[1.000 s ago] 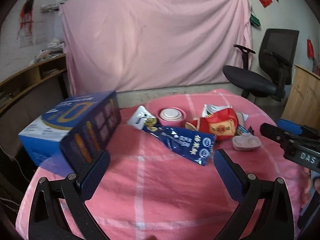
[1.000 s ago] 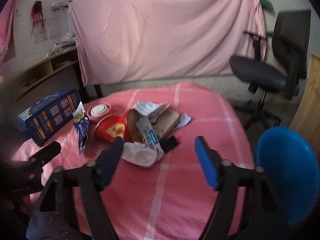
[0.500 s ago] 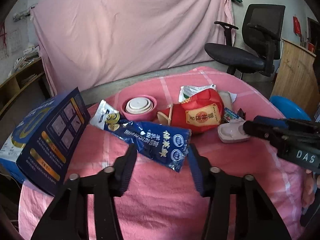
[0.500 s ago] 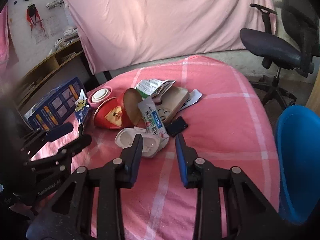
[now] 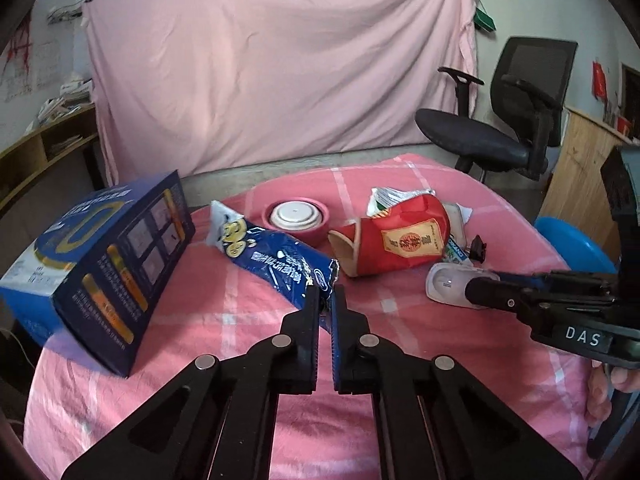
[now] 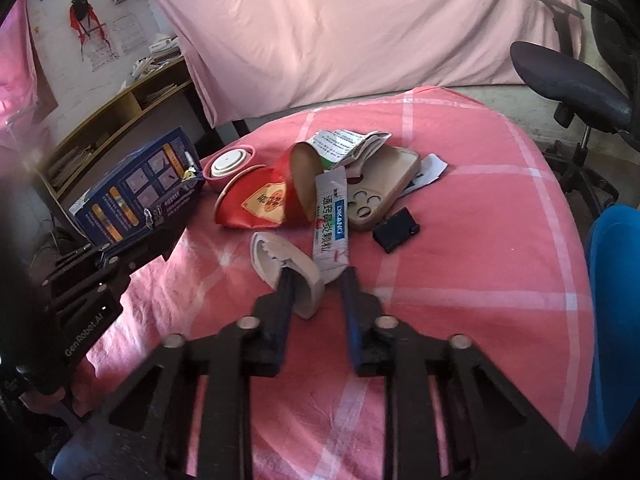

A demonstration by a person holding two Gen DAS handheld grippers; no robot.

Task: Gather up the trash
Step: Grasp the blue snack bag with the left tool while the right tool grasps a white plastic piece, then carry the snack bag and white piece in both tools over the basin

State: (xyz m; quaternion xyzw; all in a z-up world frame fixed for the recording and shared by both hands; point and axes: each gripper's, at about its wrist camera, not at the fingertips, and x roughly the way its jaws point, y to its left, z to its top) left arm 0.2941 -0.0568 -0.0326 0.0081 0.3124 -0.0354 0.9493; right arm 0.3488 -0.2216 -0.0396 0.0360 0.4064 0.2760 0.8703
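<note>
My left gripper (image 5: pixel 326 294) is shut on the near end of a blue snack wrapper (image 5: pixel 276 258) that lies on the pink cloth. My right gripper (image 6: pixel 318 276) is partly closed around a white plastic shell (image 6: pixel 286 266); its left finger sits inside the shell. It does not look clamped. The shell also shows in the left wrist view (image 5: pixel 450 286). A red paper cup (image 6: pixel 260 202) lies on its side beside a medicine box (image 6: pixel 330 220), crumpled paper (image 6: pixel 344 144), a beige phone case (image 6: pixel 380 188) and a small black item (image 6: pixel 396 228).
A blue carton (image 5: pixel 100 256) stands at the left of the table. A pink bowl with a white lid (image 5: pixel 296 216) is behind the wrapper. A blue bin (image 6: pixel 616 300) stands off the right edge. An office chair (image 5: pixel 500 136) is behind.
Both grippers moved forward and closed. The left closed from wide open onto the wrapper's end. The right narrowed around the white shell.
</note>
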